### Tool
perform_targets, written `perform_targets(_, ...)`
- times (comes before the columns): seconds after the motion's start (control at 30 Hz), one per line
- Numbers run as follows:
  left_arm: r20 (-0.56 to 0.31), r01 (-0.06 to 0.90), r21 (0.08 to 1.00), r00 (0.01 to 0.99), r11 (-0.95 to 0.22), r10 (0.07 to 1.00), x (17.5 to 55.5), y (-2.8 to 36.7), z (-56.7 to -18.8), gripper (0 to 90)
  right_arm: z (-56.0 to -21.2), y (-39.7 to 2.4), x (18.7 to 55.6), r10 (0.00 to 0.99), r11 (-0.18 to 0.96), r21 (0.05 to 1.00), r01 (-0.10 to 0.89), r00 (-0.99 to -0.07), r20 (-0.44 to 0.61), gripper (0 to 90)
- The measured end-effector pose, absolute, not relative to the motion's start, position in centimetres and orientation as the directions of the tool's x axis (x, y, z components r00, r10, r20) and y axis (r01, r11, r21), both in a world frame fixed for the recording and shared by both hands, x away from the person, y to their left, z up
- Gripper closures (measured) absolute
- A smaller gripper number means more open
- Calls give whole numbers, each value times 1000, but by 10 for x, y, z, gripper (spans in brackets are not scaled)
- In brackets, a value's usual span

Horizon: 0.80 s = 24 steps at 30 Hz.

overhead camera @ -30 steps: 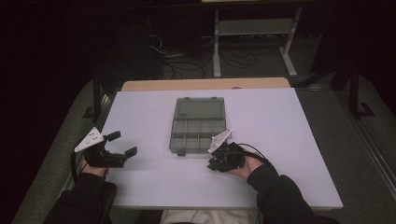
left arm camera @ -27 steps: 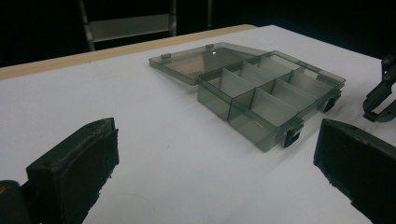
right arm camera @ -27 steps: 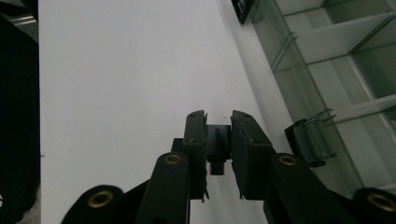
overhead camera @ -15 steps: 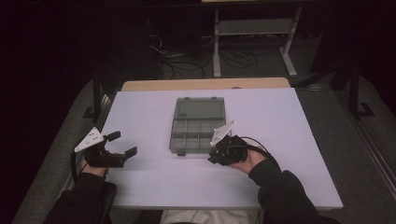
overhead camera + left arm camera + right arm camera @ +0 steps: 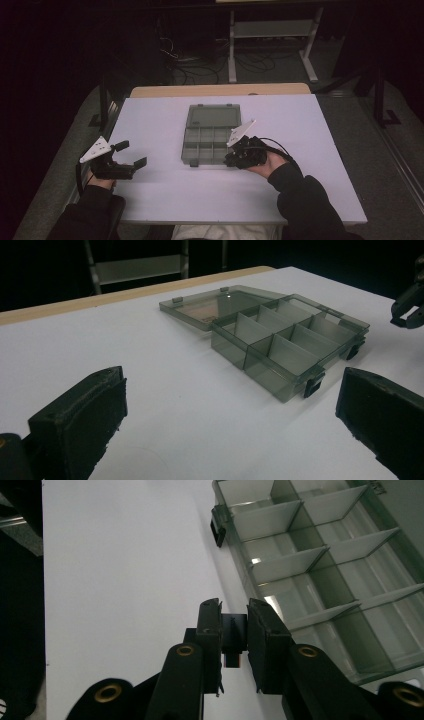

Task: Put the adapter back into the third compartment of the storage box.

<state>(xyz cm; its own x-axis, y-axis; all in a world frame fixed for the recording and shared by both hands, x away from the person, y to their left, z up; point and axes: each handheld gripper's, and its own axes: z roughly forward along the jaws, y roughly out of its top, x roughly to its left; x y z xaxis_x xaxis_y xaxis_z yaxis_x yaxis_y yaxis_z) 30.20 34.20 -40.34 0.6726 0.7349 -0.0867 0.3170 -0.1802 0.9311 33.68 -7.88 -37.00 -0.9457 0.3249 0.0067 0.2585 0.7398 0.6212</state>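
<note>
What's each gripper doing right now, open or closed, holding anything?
Left gripper: open, nothing between the jaws, resting at the table's left edge.
Right gripper: shut on the front latch of the open compartment box.

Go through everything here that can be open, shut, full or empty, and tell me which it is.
Organizer box: open, lid laid back flat, compartments empty.
Front latch: between the right tongs' pads.
Left tongs: open, holding nothing, apart from the box.
Right tongs: shut on the front latch.
</note>
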Motion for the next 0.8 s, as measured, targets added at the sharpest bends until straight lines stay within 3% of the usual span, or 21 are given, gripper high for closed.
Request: perform_targets(0.8,-86,316,931,673,-180,735,302,342,-403,0,-346,-76,359,342,730,631,261,-940,-7,752)
